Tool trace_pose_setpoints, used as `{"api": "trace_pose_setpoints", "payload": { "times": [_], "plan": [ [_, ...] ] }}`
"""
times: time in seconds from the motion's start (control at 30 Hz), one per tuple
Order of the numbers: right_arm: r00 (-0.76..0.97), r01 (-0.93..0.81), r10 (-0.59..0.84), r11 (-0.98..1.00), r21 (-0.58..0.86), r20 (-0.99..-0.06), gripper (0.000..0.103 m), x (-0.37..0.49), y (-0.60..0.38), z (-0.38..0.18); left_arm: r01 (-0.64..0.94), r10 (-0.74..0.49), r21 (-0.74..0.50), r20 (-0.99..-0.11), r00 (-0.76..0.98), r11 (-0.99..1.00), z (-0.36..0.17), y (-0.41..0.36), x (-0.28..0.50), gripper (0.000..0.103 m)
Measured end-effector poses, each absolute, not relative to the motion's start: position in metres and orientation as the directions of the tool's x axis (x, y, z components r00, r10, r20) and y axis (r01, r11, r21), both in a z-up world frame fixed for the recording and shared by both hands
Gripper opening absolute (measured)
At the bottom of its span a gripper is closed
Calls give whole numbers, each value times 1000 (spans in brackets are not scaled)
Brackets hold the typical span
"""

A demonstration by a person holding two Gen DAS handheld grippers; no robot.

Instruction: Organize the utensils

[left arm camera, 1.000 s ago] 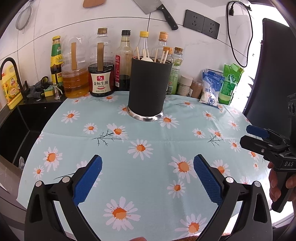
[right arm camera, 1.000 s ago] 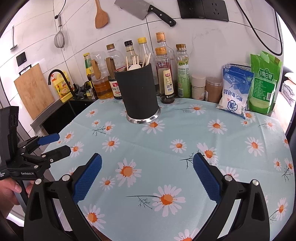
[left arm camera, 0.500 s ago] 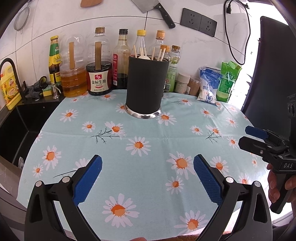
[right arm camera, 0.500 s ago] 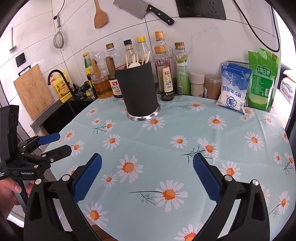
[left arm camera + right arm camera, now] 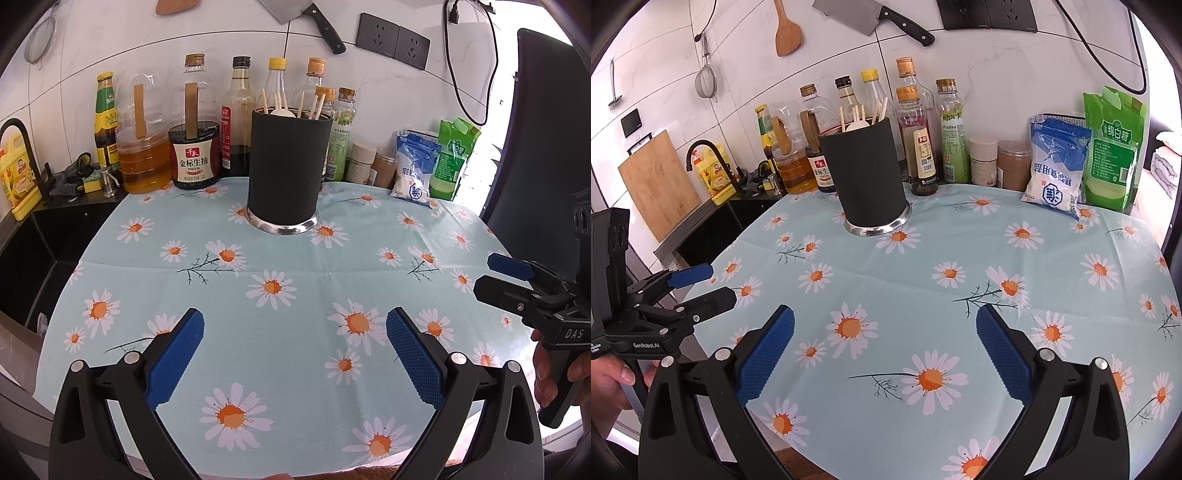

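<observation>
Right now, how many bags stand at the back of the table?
2. The blue-white bag stands just right of the brown jar. The green bag stands beside it, farthest right. Another could be hidden behind them.

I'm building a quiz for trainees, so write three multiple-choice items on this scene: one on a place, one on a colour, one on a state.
1. Where does the black utensil holder stand?
A. in the sink
B. on the daisy tablecloth, in front of the bottles
C. on the cutting board

2. What colour are the pads on the left gripper?
A. blue
B. red
C. white

3. How is the right gripper set?
A. shut on a spoon
B. shut on chopsticks
C. open, holding nothing

Key: 1 B, its steel base rests on the cloth ahead of the bottle row. 2 A, both pads show blue. 3 C, its jaws stand wide apart over bare cloth.
</observation>
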State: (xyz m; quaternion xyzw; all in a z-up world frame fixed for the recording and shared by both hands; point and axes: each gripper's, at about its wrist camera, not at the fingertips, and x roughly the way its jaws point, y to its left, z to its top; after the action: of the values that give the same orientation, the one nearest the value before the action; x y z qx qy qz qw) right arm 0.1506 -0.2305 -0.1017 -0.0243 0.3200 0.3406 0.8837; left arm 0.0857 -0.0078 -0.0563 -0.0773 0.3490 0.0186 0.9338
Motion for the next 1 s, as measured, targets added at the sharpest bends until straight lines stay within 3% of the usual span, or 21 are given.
{"api": "trace_pose_setpoints", "payload": {
  "times": [1.0],
  "plan": [
    [543,-629,589,758,175,-599,98,152,-217,-105,-85,-28,-140,-653,757,986,-54,-4,88,97]
  ]
}}
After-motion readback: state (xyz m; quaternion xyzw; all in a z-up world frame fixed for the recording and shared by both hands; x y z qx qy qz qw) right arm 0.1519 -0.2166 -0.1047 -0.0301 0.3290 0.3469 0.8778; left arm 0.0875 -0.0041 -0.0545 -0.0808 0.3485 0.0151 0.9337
